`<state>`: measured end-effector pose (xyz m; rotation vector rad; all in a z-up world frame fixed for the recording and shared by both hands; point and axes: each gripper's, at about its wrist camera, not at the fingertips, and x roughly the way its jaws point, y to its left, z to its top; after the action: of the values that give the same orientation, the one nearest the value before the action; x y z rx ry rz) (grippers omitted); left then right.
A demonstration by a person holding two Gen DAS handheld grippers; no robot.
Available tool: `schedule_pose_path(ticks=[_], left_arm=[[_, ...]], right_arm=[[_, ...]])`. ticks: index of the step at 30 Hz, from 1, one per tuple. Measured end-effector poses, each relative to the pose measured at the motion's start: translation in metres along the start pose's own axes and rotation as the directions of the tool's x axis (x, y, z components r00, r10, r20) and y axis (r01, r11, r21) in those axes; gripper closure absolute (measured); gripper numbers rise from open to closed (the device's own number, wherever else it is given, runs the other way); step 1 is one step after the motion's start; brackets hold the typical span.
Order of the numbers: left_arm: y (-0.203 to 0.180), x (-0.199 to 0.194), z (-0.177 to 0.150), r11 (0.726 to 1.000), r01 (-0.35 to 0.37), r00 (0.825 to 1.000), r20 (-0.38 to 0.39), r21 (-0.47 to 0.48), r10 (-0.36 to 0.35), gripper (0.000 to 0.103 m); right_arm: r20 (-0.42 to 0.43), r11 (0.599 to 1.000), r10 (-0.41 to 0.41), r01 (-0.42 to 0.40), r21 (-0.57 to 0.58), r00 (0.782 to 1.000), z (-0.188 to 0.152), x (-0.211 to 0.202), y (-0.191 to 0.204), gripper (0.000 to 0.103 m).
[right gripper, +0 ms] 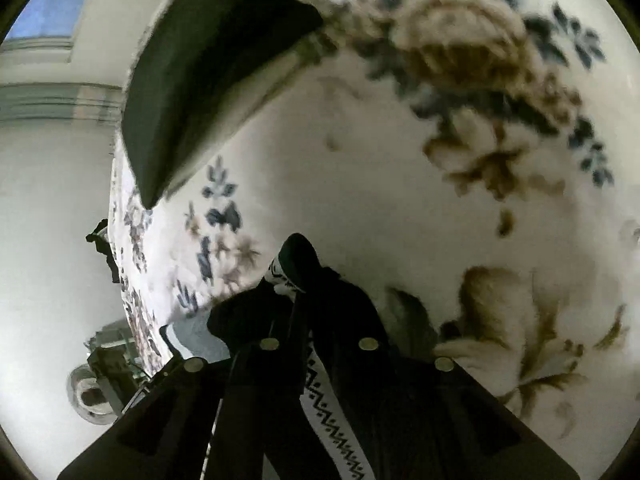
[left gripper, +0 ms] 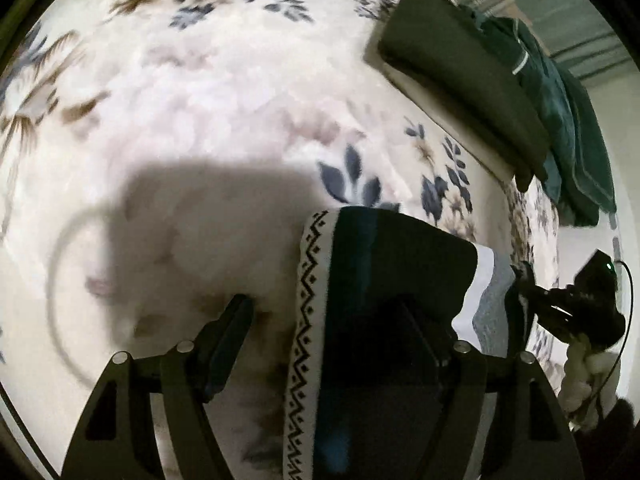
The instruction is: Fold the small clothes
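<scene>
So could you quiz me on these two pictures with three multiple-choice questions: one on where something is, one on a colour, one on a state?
1. Where does the folded dark green cloth lie?
A. on the floral bedspread
B. on a chair
C. in a drawer

2. What colour is the zigzag on the garment's patterned band?
A. red
B. black on white
C. yellow

3. How is the right hand-held gripper?
A. wide open
B. out of sight
C. shut on the garment

Answers: 1 A, flowers surround it; 2 B, black zigzag on a white strip; 3 C, its fingers pinch the dark cloth.
</scene>
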<state>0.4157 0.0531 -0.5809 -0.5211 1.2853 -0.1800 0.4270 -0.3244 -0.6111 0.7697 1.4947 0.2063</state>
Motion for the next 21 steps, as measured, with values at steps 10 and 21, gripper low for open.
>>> schedule_pose_path(ticks=[10,21], left_arm=[[0.013,-0.043,-0.058,0.992,-0.104,0.993,0.046,-0.070,0.108,0.031],[0.028,-0.053,-0.120,0.983,-0.106,0.994,-0.013,-0.149,0.105,0.031]], right_arm=[[-0.189,0.993,-0.046,0.065,0.098,0.981,-0.100,-0.033,-0.048,0.054],[0.035,0.987,-0.109,0.104,0.123,0.993,-0.176,-0.070,-0.047,0.100]])
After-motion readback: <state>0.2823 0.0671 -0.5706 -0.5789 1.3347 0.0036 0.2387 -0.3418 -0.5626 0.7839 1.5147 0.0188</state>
